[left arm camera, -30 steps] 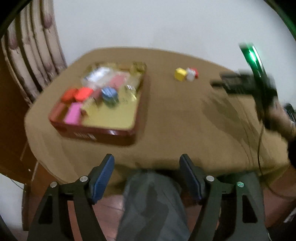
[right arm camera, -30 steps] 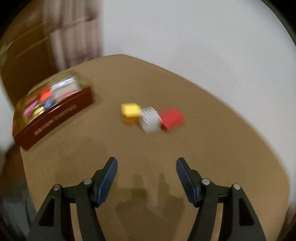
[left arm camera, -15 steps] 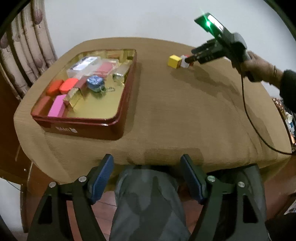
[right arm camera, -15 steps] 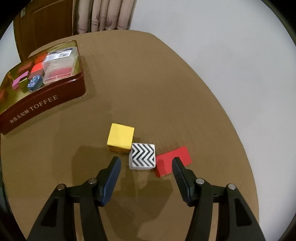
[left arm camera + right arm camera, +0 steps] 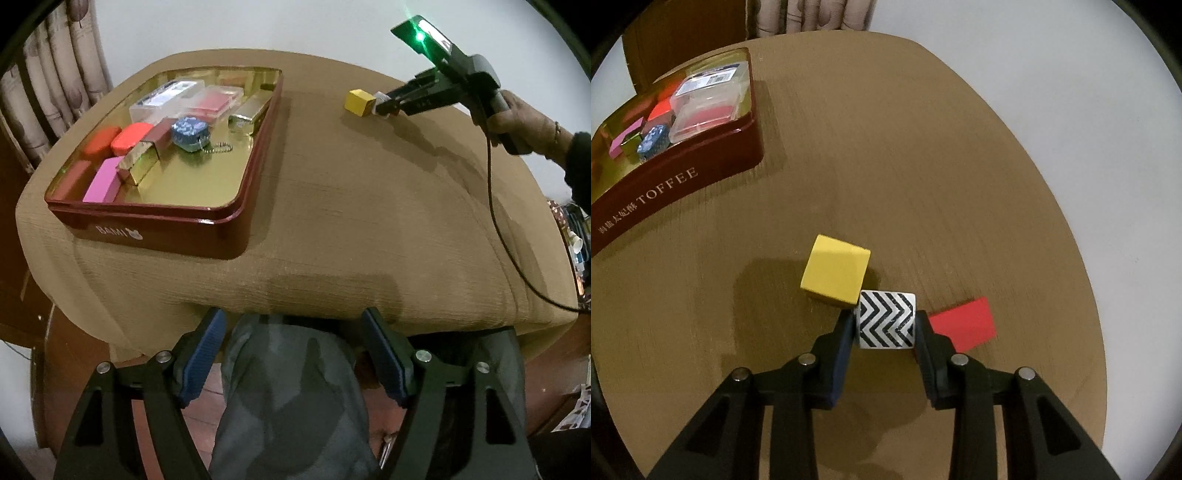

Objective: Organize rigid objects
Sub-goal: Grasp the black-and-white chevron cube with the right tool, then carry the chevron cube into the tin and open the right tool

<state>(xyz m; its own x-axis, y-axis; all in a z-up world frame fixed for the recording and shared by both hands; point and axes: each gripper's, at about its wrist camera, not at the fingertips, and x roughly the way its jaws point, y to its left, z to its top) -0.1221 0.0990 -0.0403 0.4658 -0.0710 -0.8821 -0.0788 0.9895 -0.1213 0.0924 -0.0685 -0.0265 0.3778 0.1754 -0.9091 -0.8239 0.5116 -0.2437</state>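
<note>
- Zigzag cube (image 5: 886,319): white with black chevron stripes; yellow cube (image 5: 835,275): plain bright yellow; red block (image 5: 964,324): flat solid red
- Tin (image 5: 155,225): dark maroon walls with pale lettering, shiny gold inside
- Inside the tin: pink block (image 5: 105,180); orange-red cases (image 5: 131,133); blue speckled pouch (image 5: 189,130); gold bars (image 5: 137,167)
- Tablecloth (image 5: 369,206): plain tan-brown
- Gripper fingers (image 5: 201,360): black with blue pads

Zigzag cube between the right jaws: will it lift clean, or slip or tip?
Probably clean: the right gripper is closing on the zigzag cube across flat opposite faces. It looks rigid, so it shouldn't deform. Its corner seems to touch the yellow cube, which may get nudged.
</note>
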